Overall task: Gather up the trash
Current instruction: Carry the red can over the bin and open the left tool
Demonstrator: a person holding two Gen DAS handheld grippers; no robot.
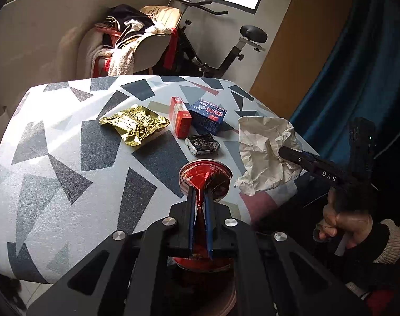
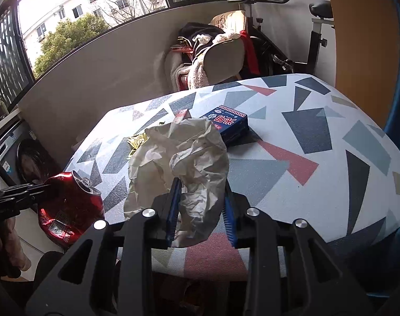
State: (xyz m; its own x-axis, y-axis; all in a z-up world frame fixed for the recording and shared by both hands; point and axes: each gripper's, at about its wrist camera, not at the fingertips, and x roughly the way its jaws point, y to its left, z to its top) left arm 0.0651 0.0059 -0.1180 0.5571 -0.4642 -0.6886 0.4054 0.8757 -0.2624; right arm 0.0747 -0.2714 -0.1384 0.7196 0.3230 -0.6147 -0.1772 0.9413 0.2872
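Your left gripper (image 1: 200,200) is clenched on a crushed red can (image 1: 205,176), its blue pads pinching the flattened metal so the can's top rim faces away from the camera; from the right wrist view the same can (image 2: 68,205) hangs off the near left edge of the table (image 2: 318,200), clear of the patterned cloth and over the floor. Your right gripper (image 2: 202,202) is grasping a crumpled sheet of whitish paper (image 2: 178,168), the wad bulging up between the two blue pads; it sits above the near edge of the table, and in the left wrist view the paper (image 1: 263,147) shows at the table's right edge with the black gripper finger pressed into it and your hand (image 1: 344,218) around the handle below. Left on the table are a gold foil packet (image 1: 134,125) towards the middle, a red carton (image 1: 180,117) lying just beside a blue box (image 1: 207,117) nearer the far edge, and a small dark wrapped packet (image 1: 202,144) in front of those two, apart from them. Beyond the far edge stand a chair (image 1: 147,50) heaped with clothes and an exercise bike (image 1: 226,52) under the window.
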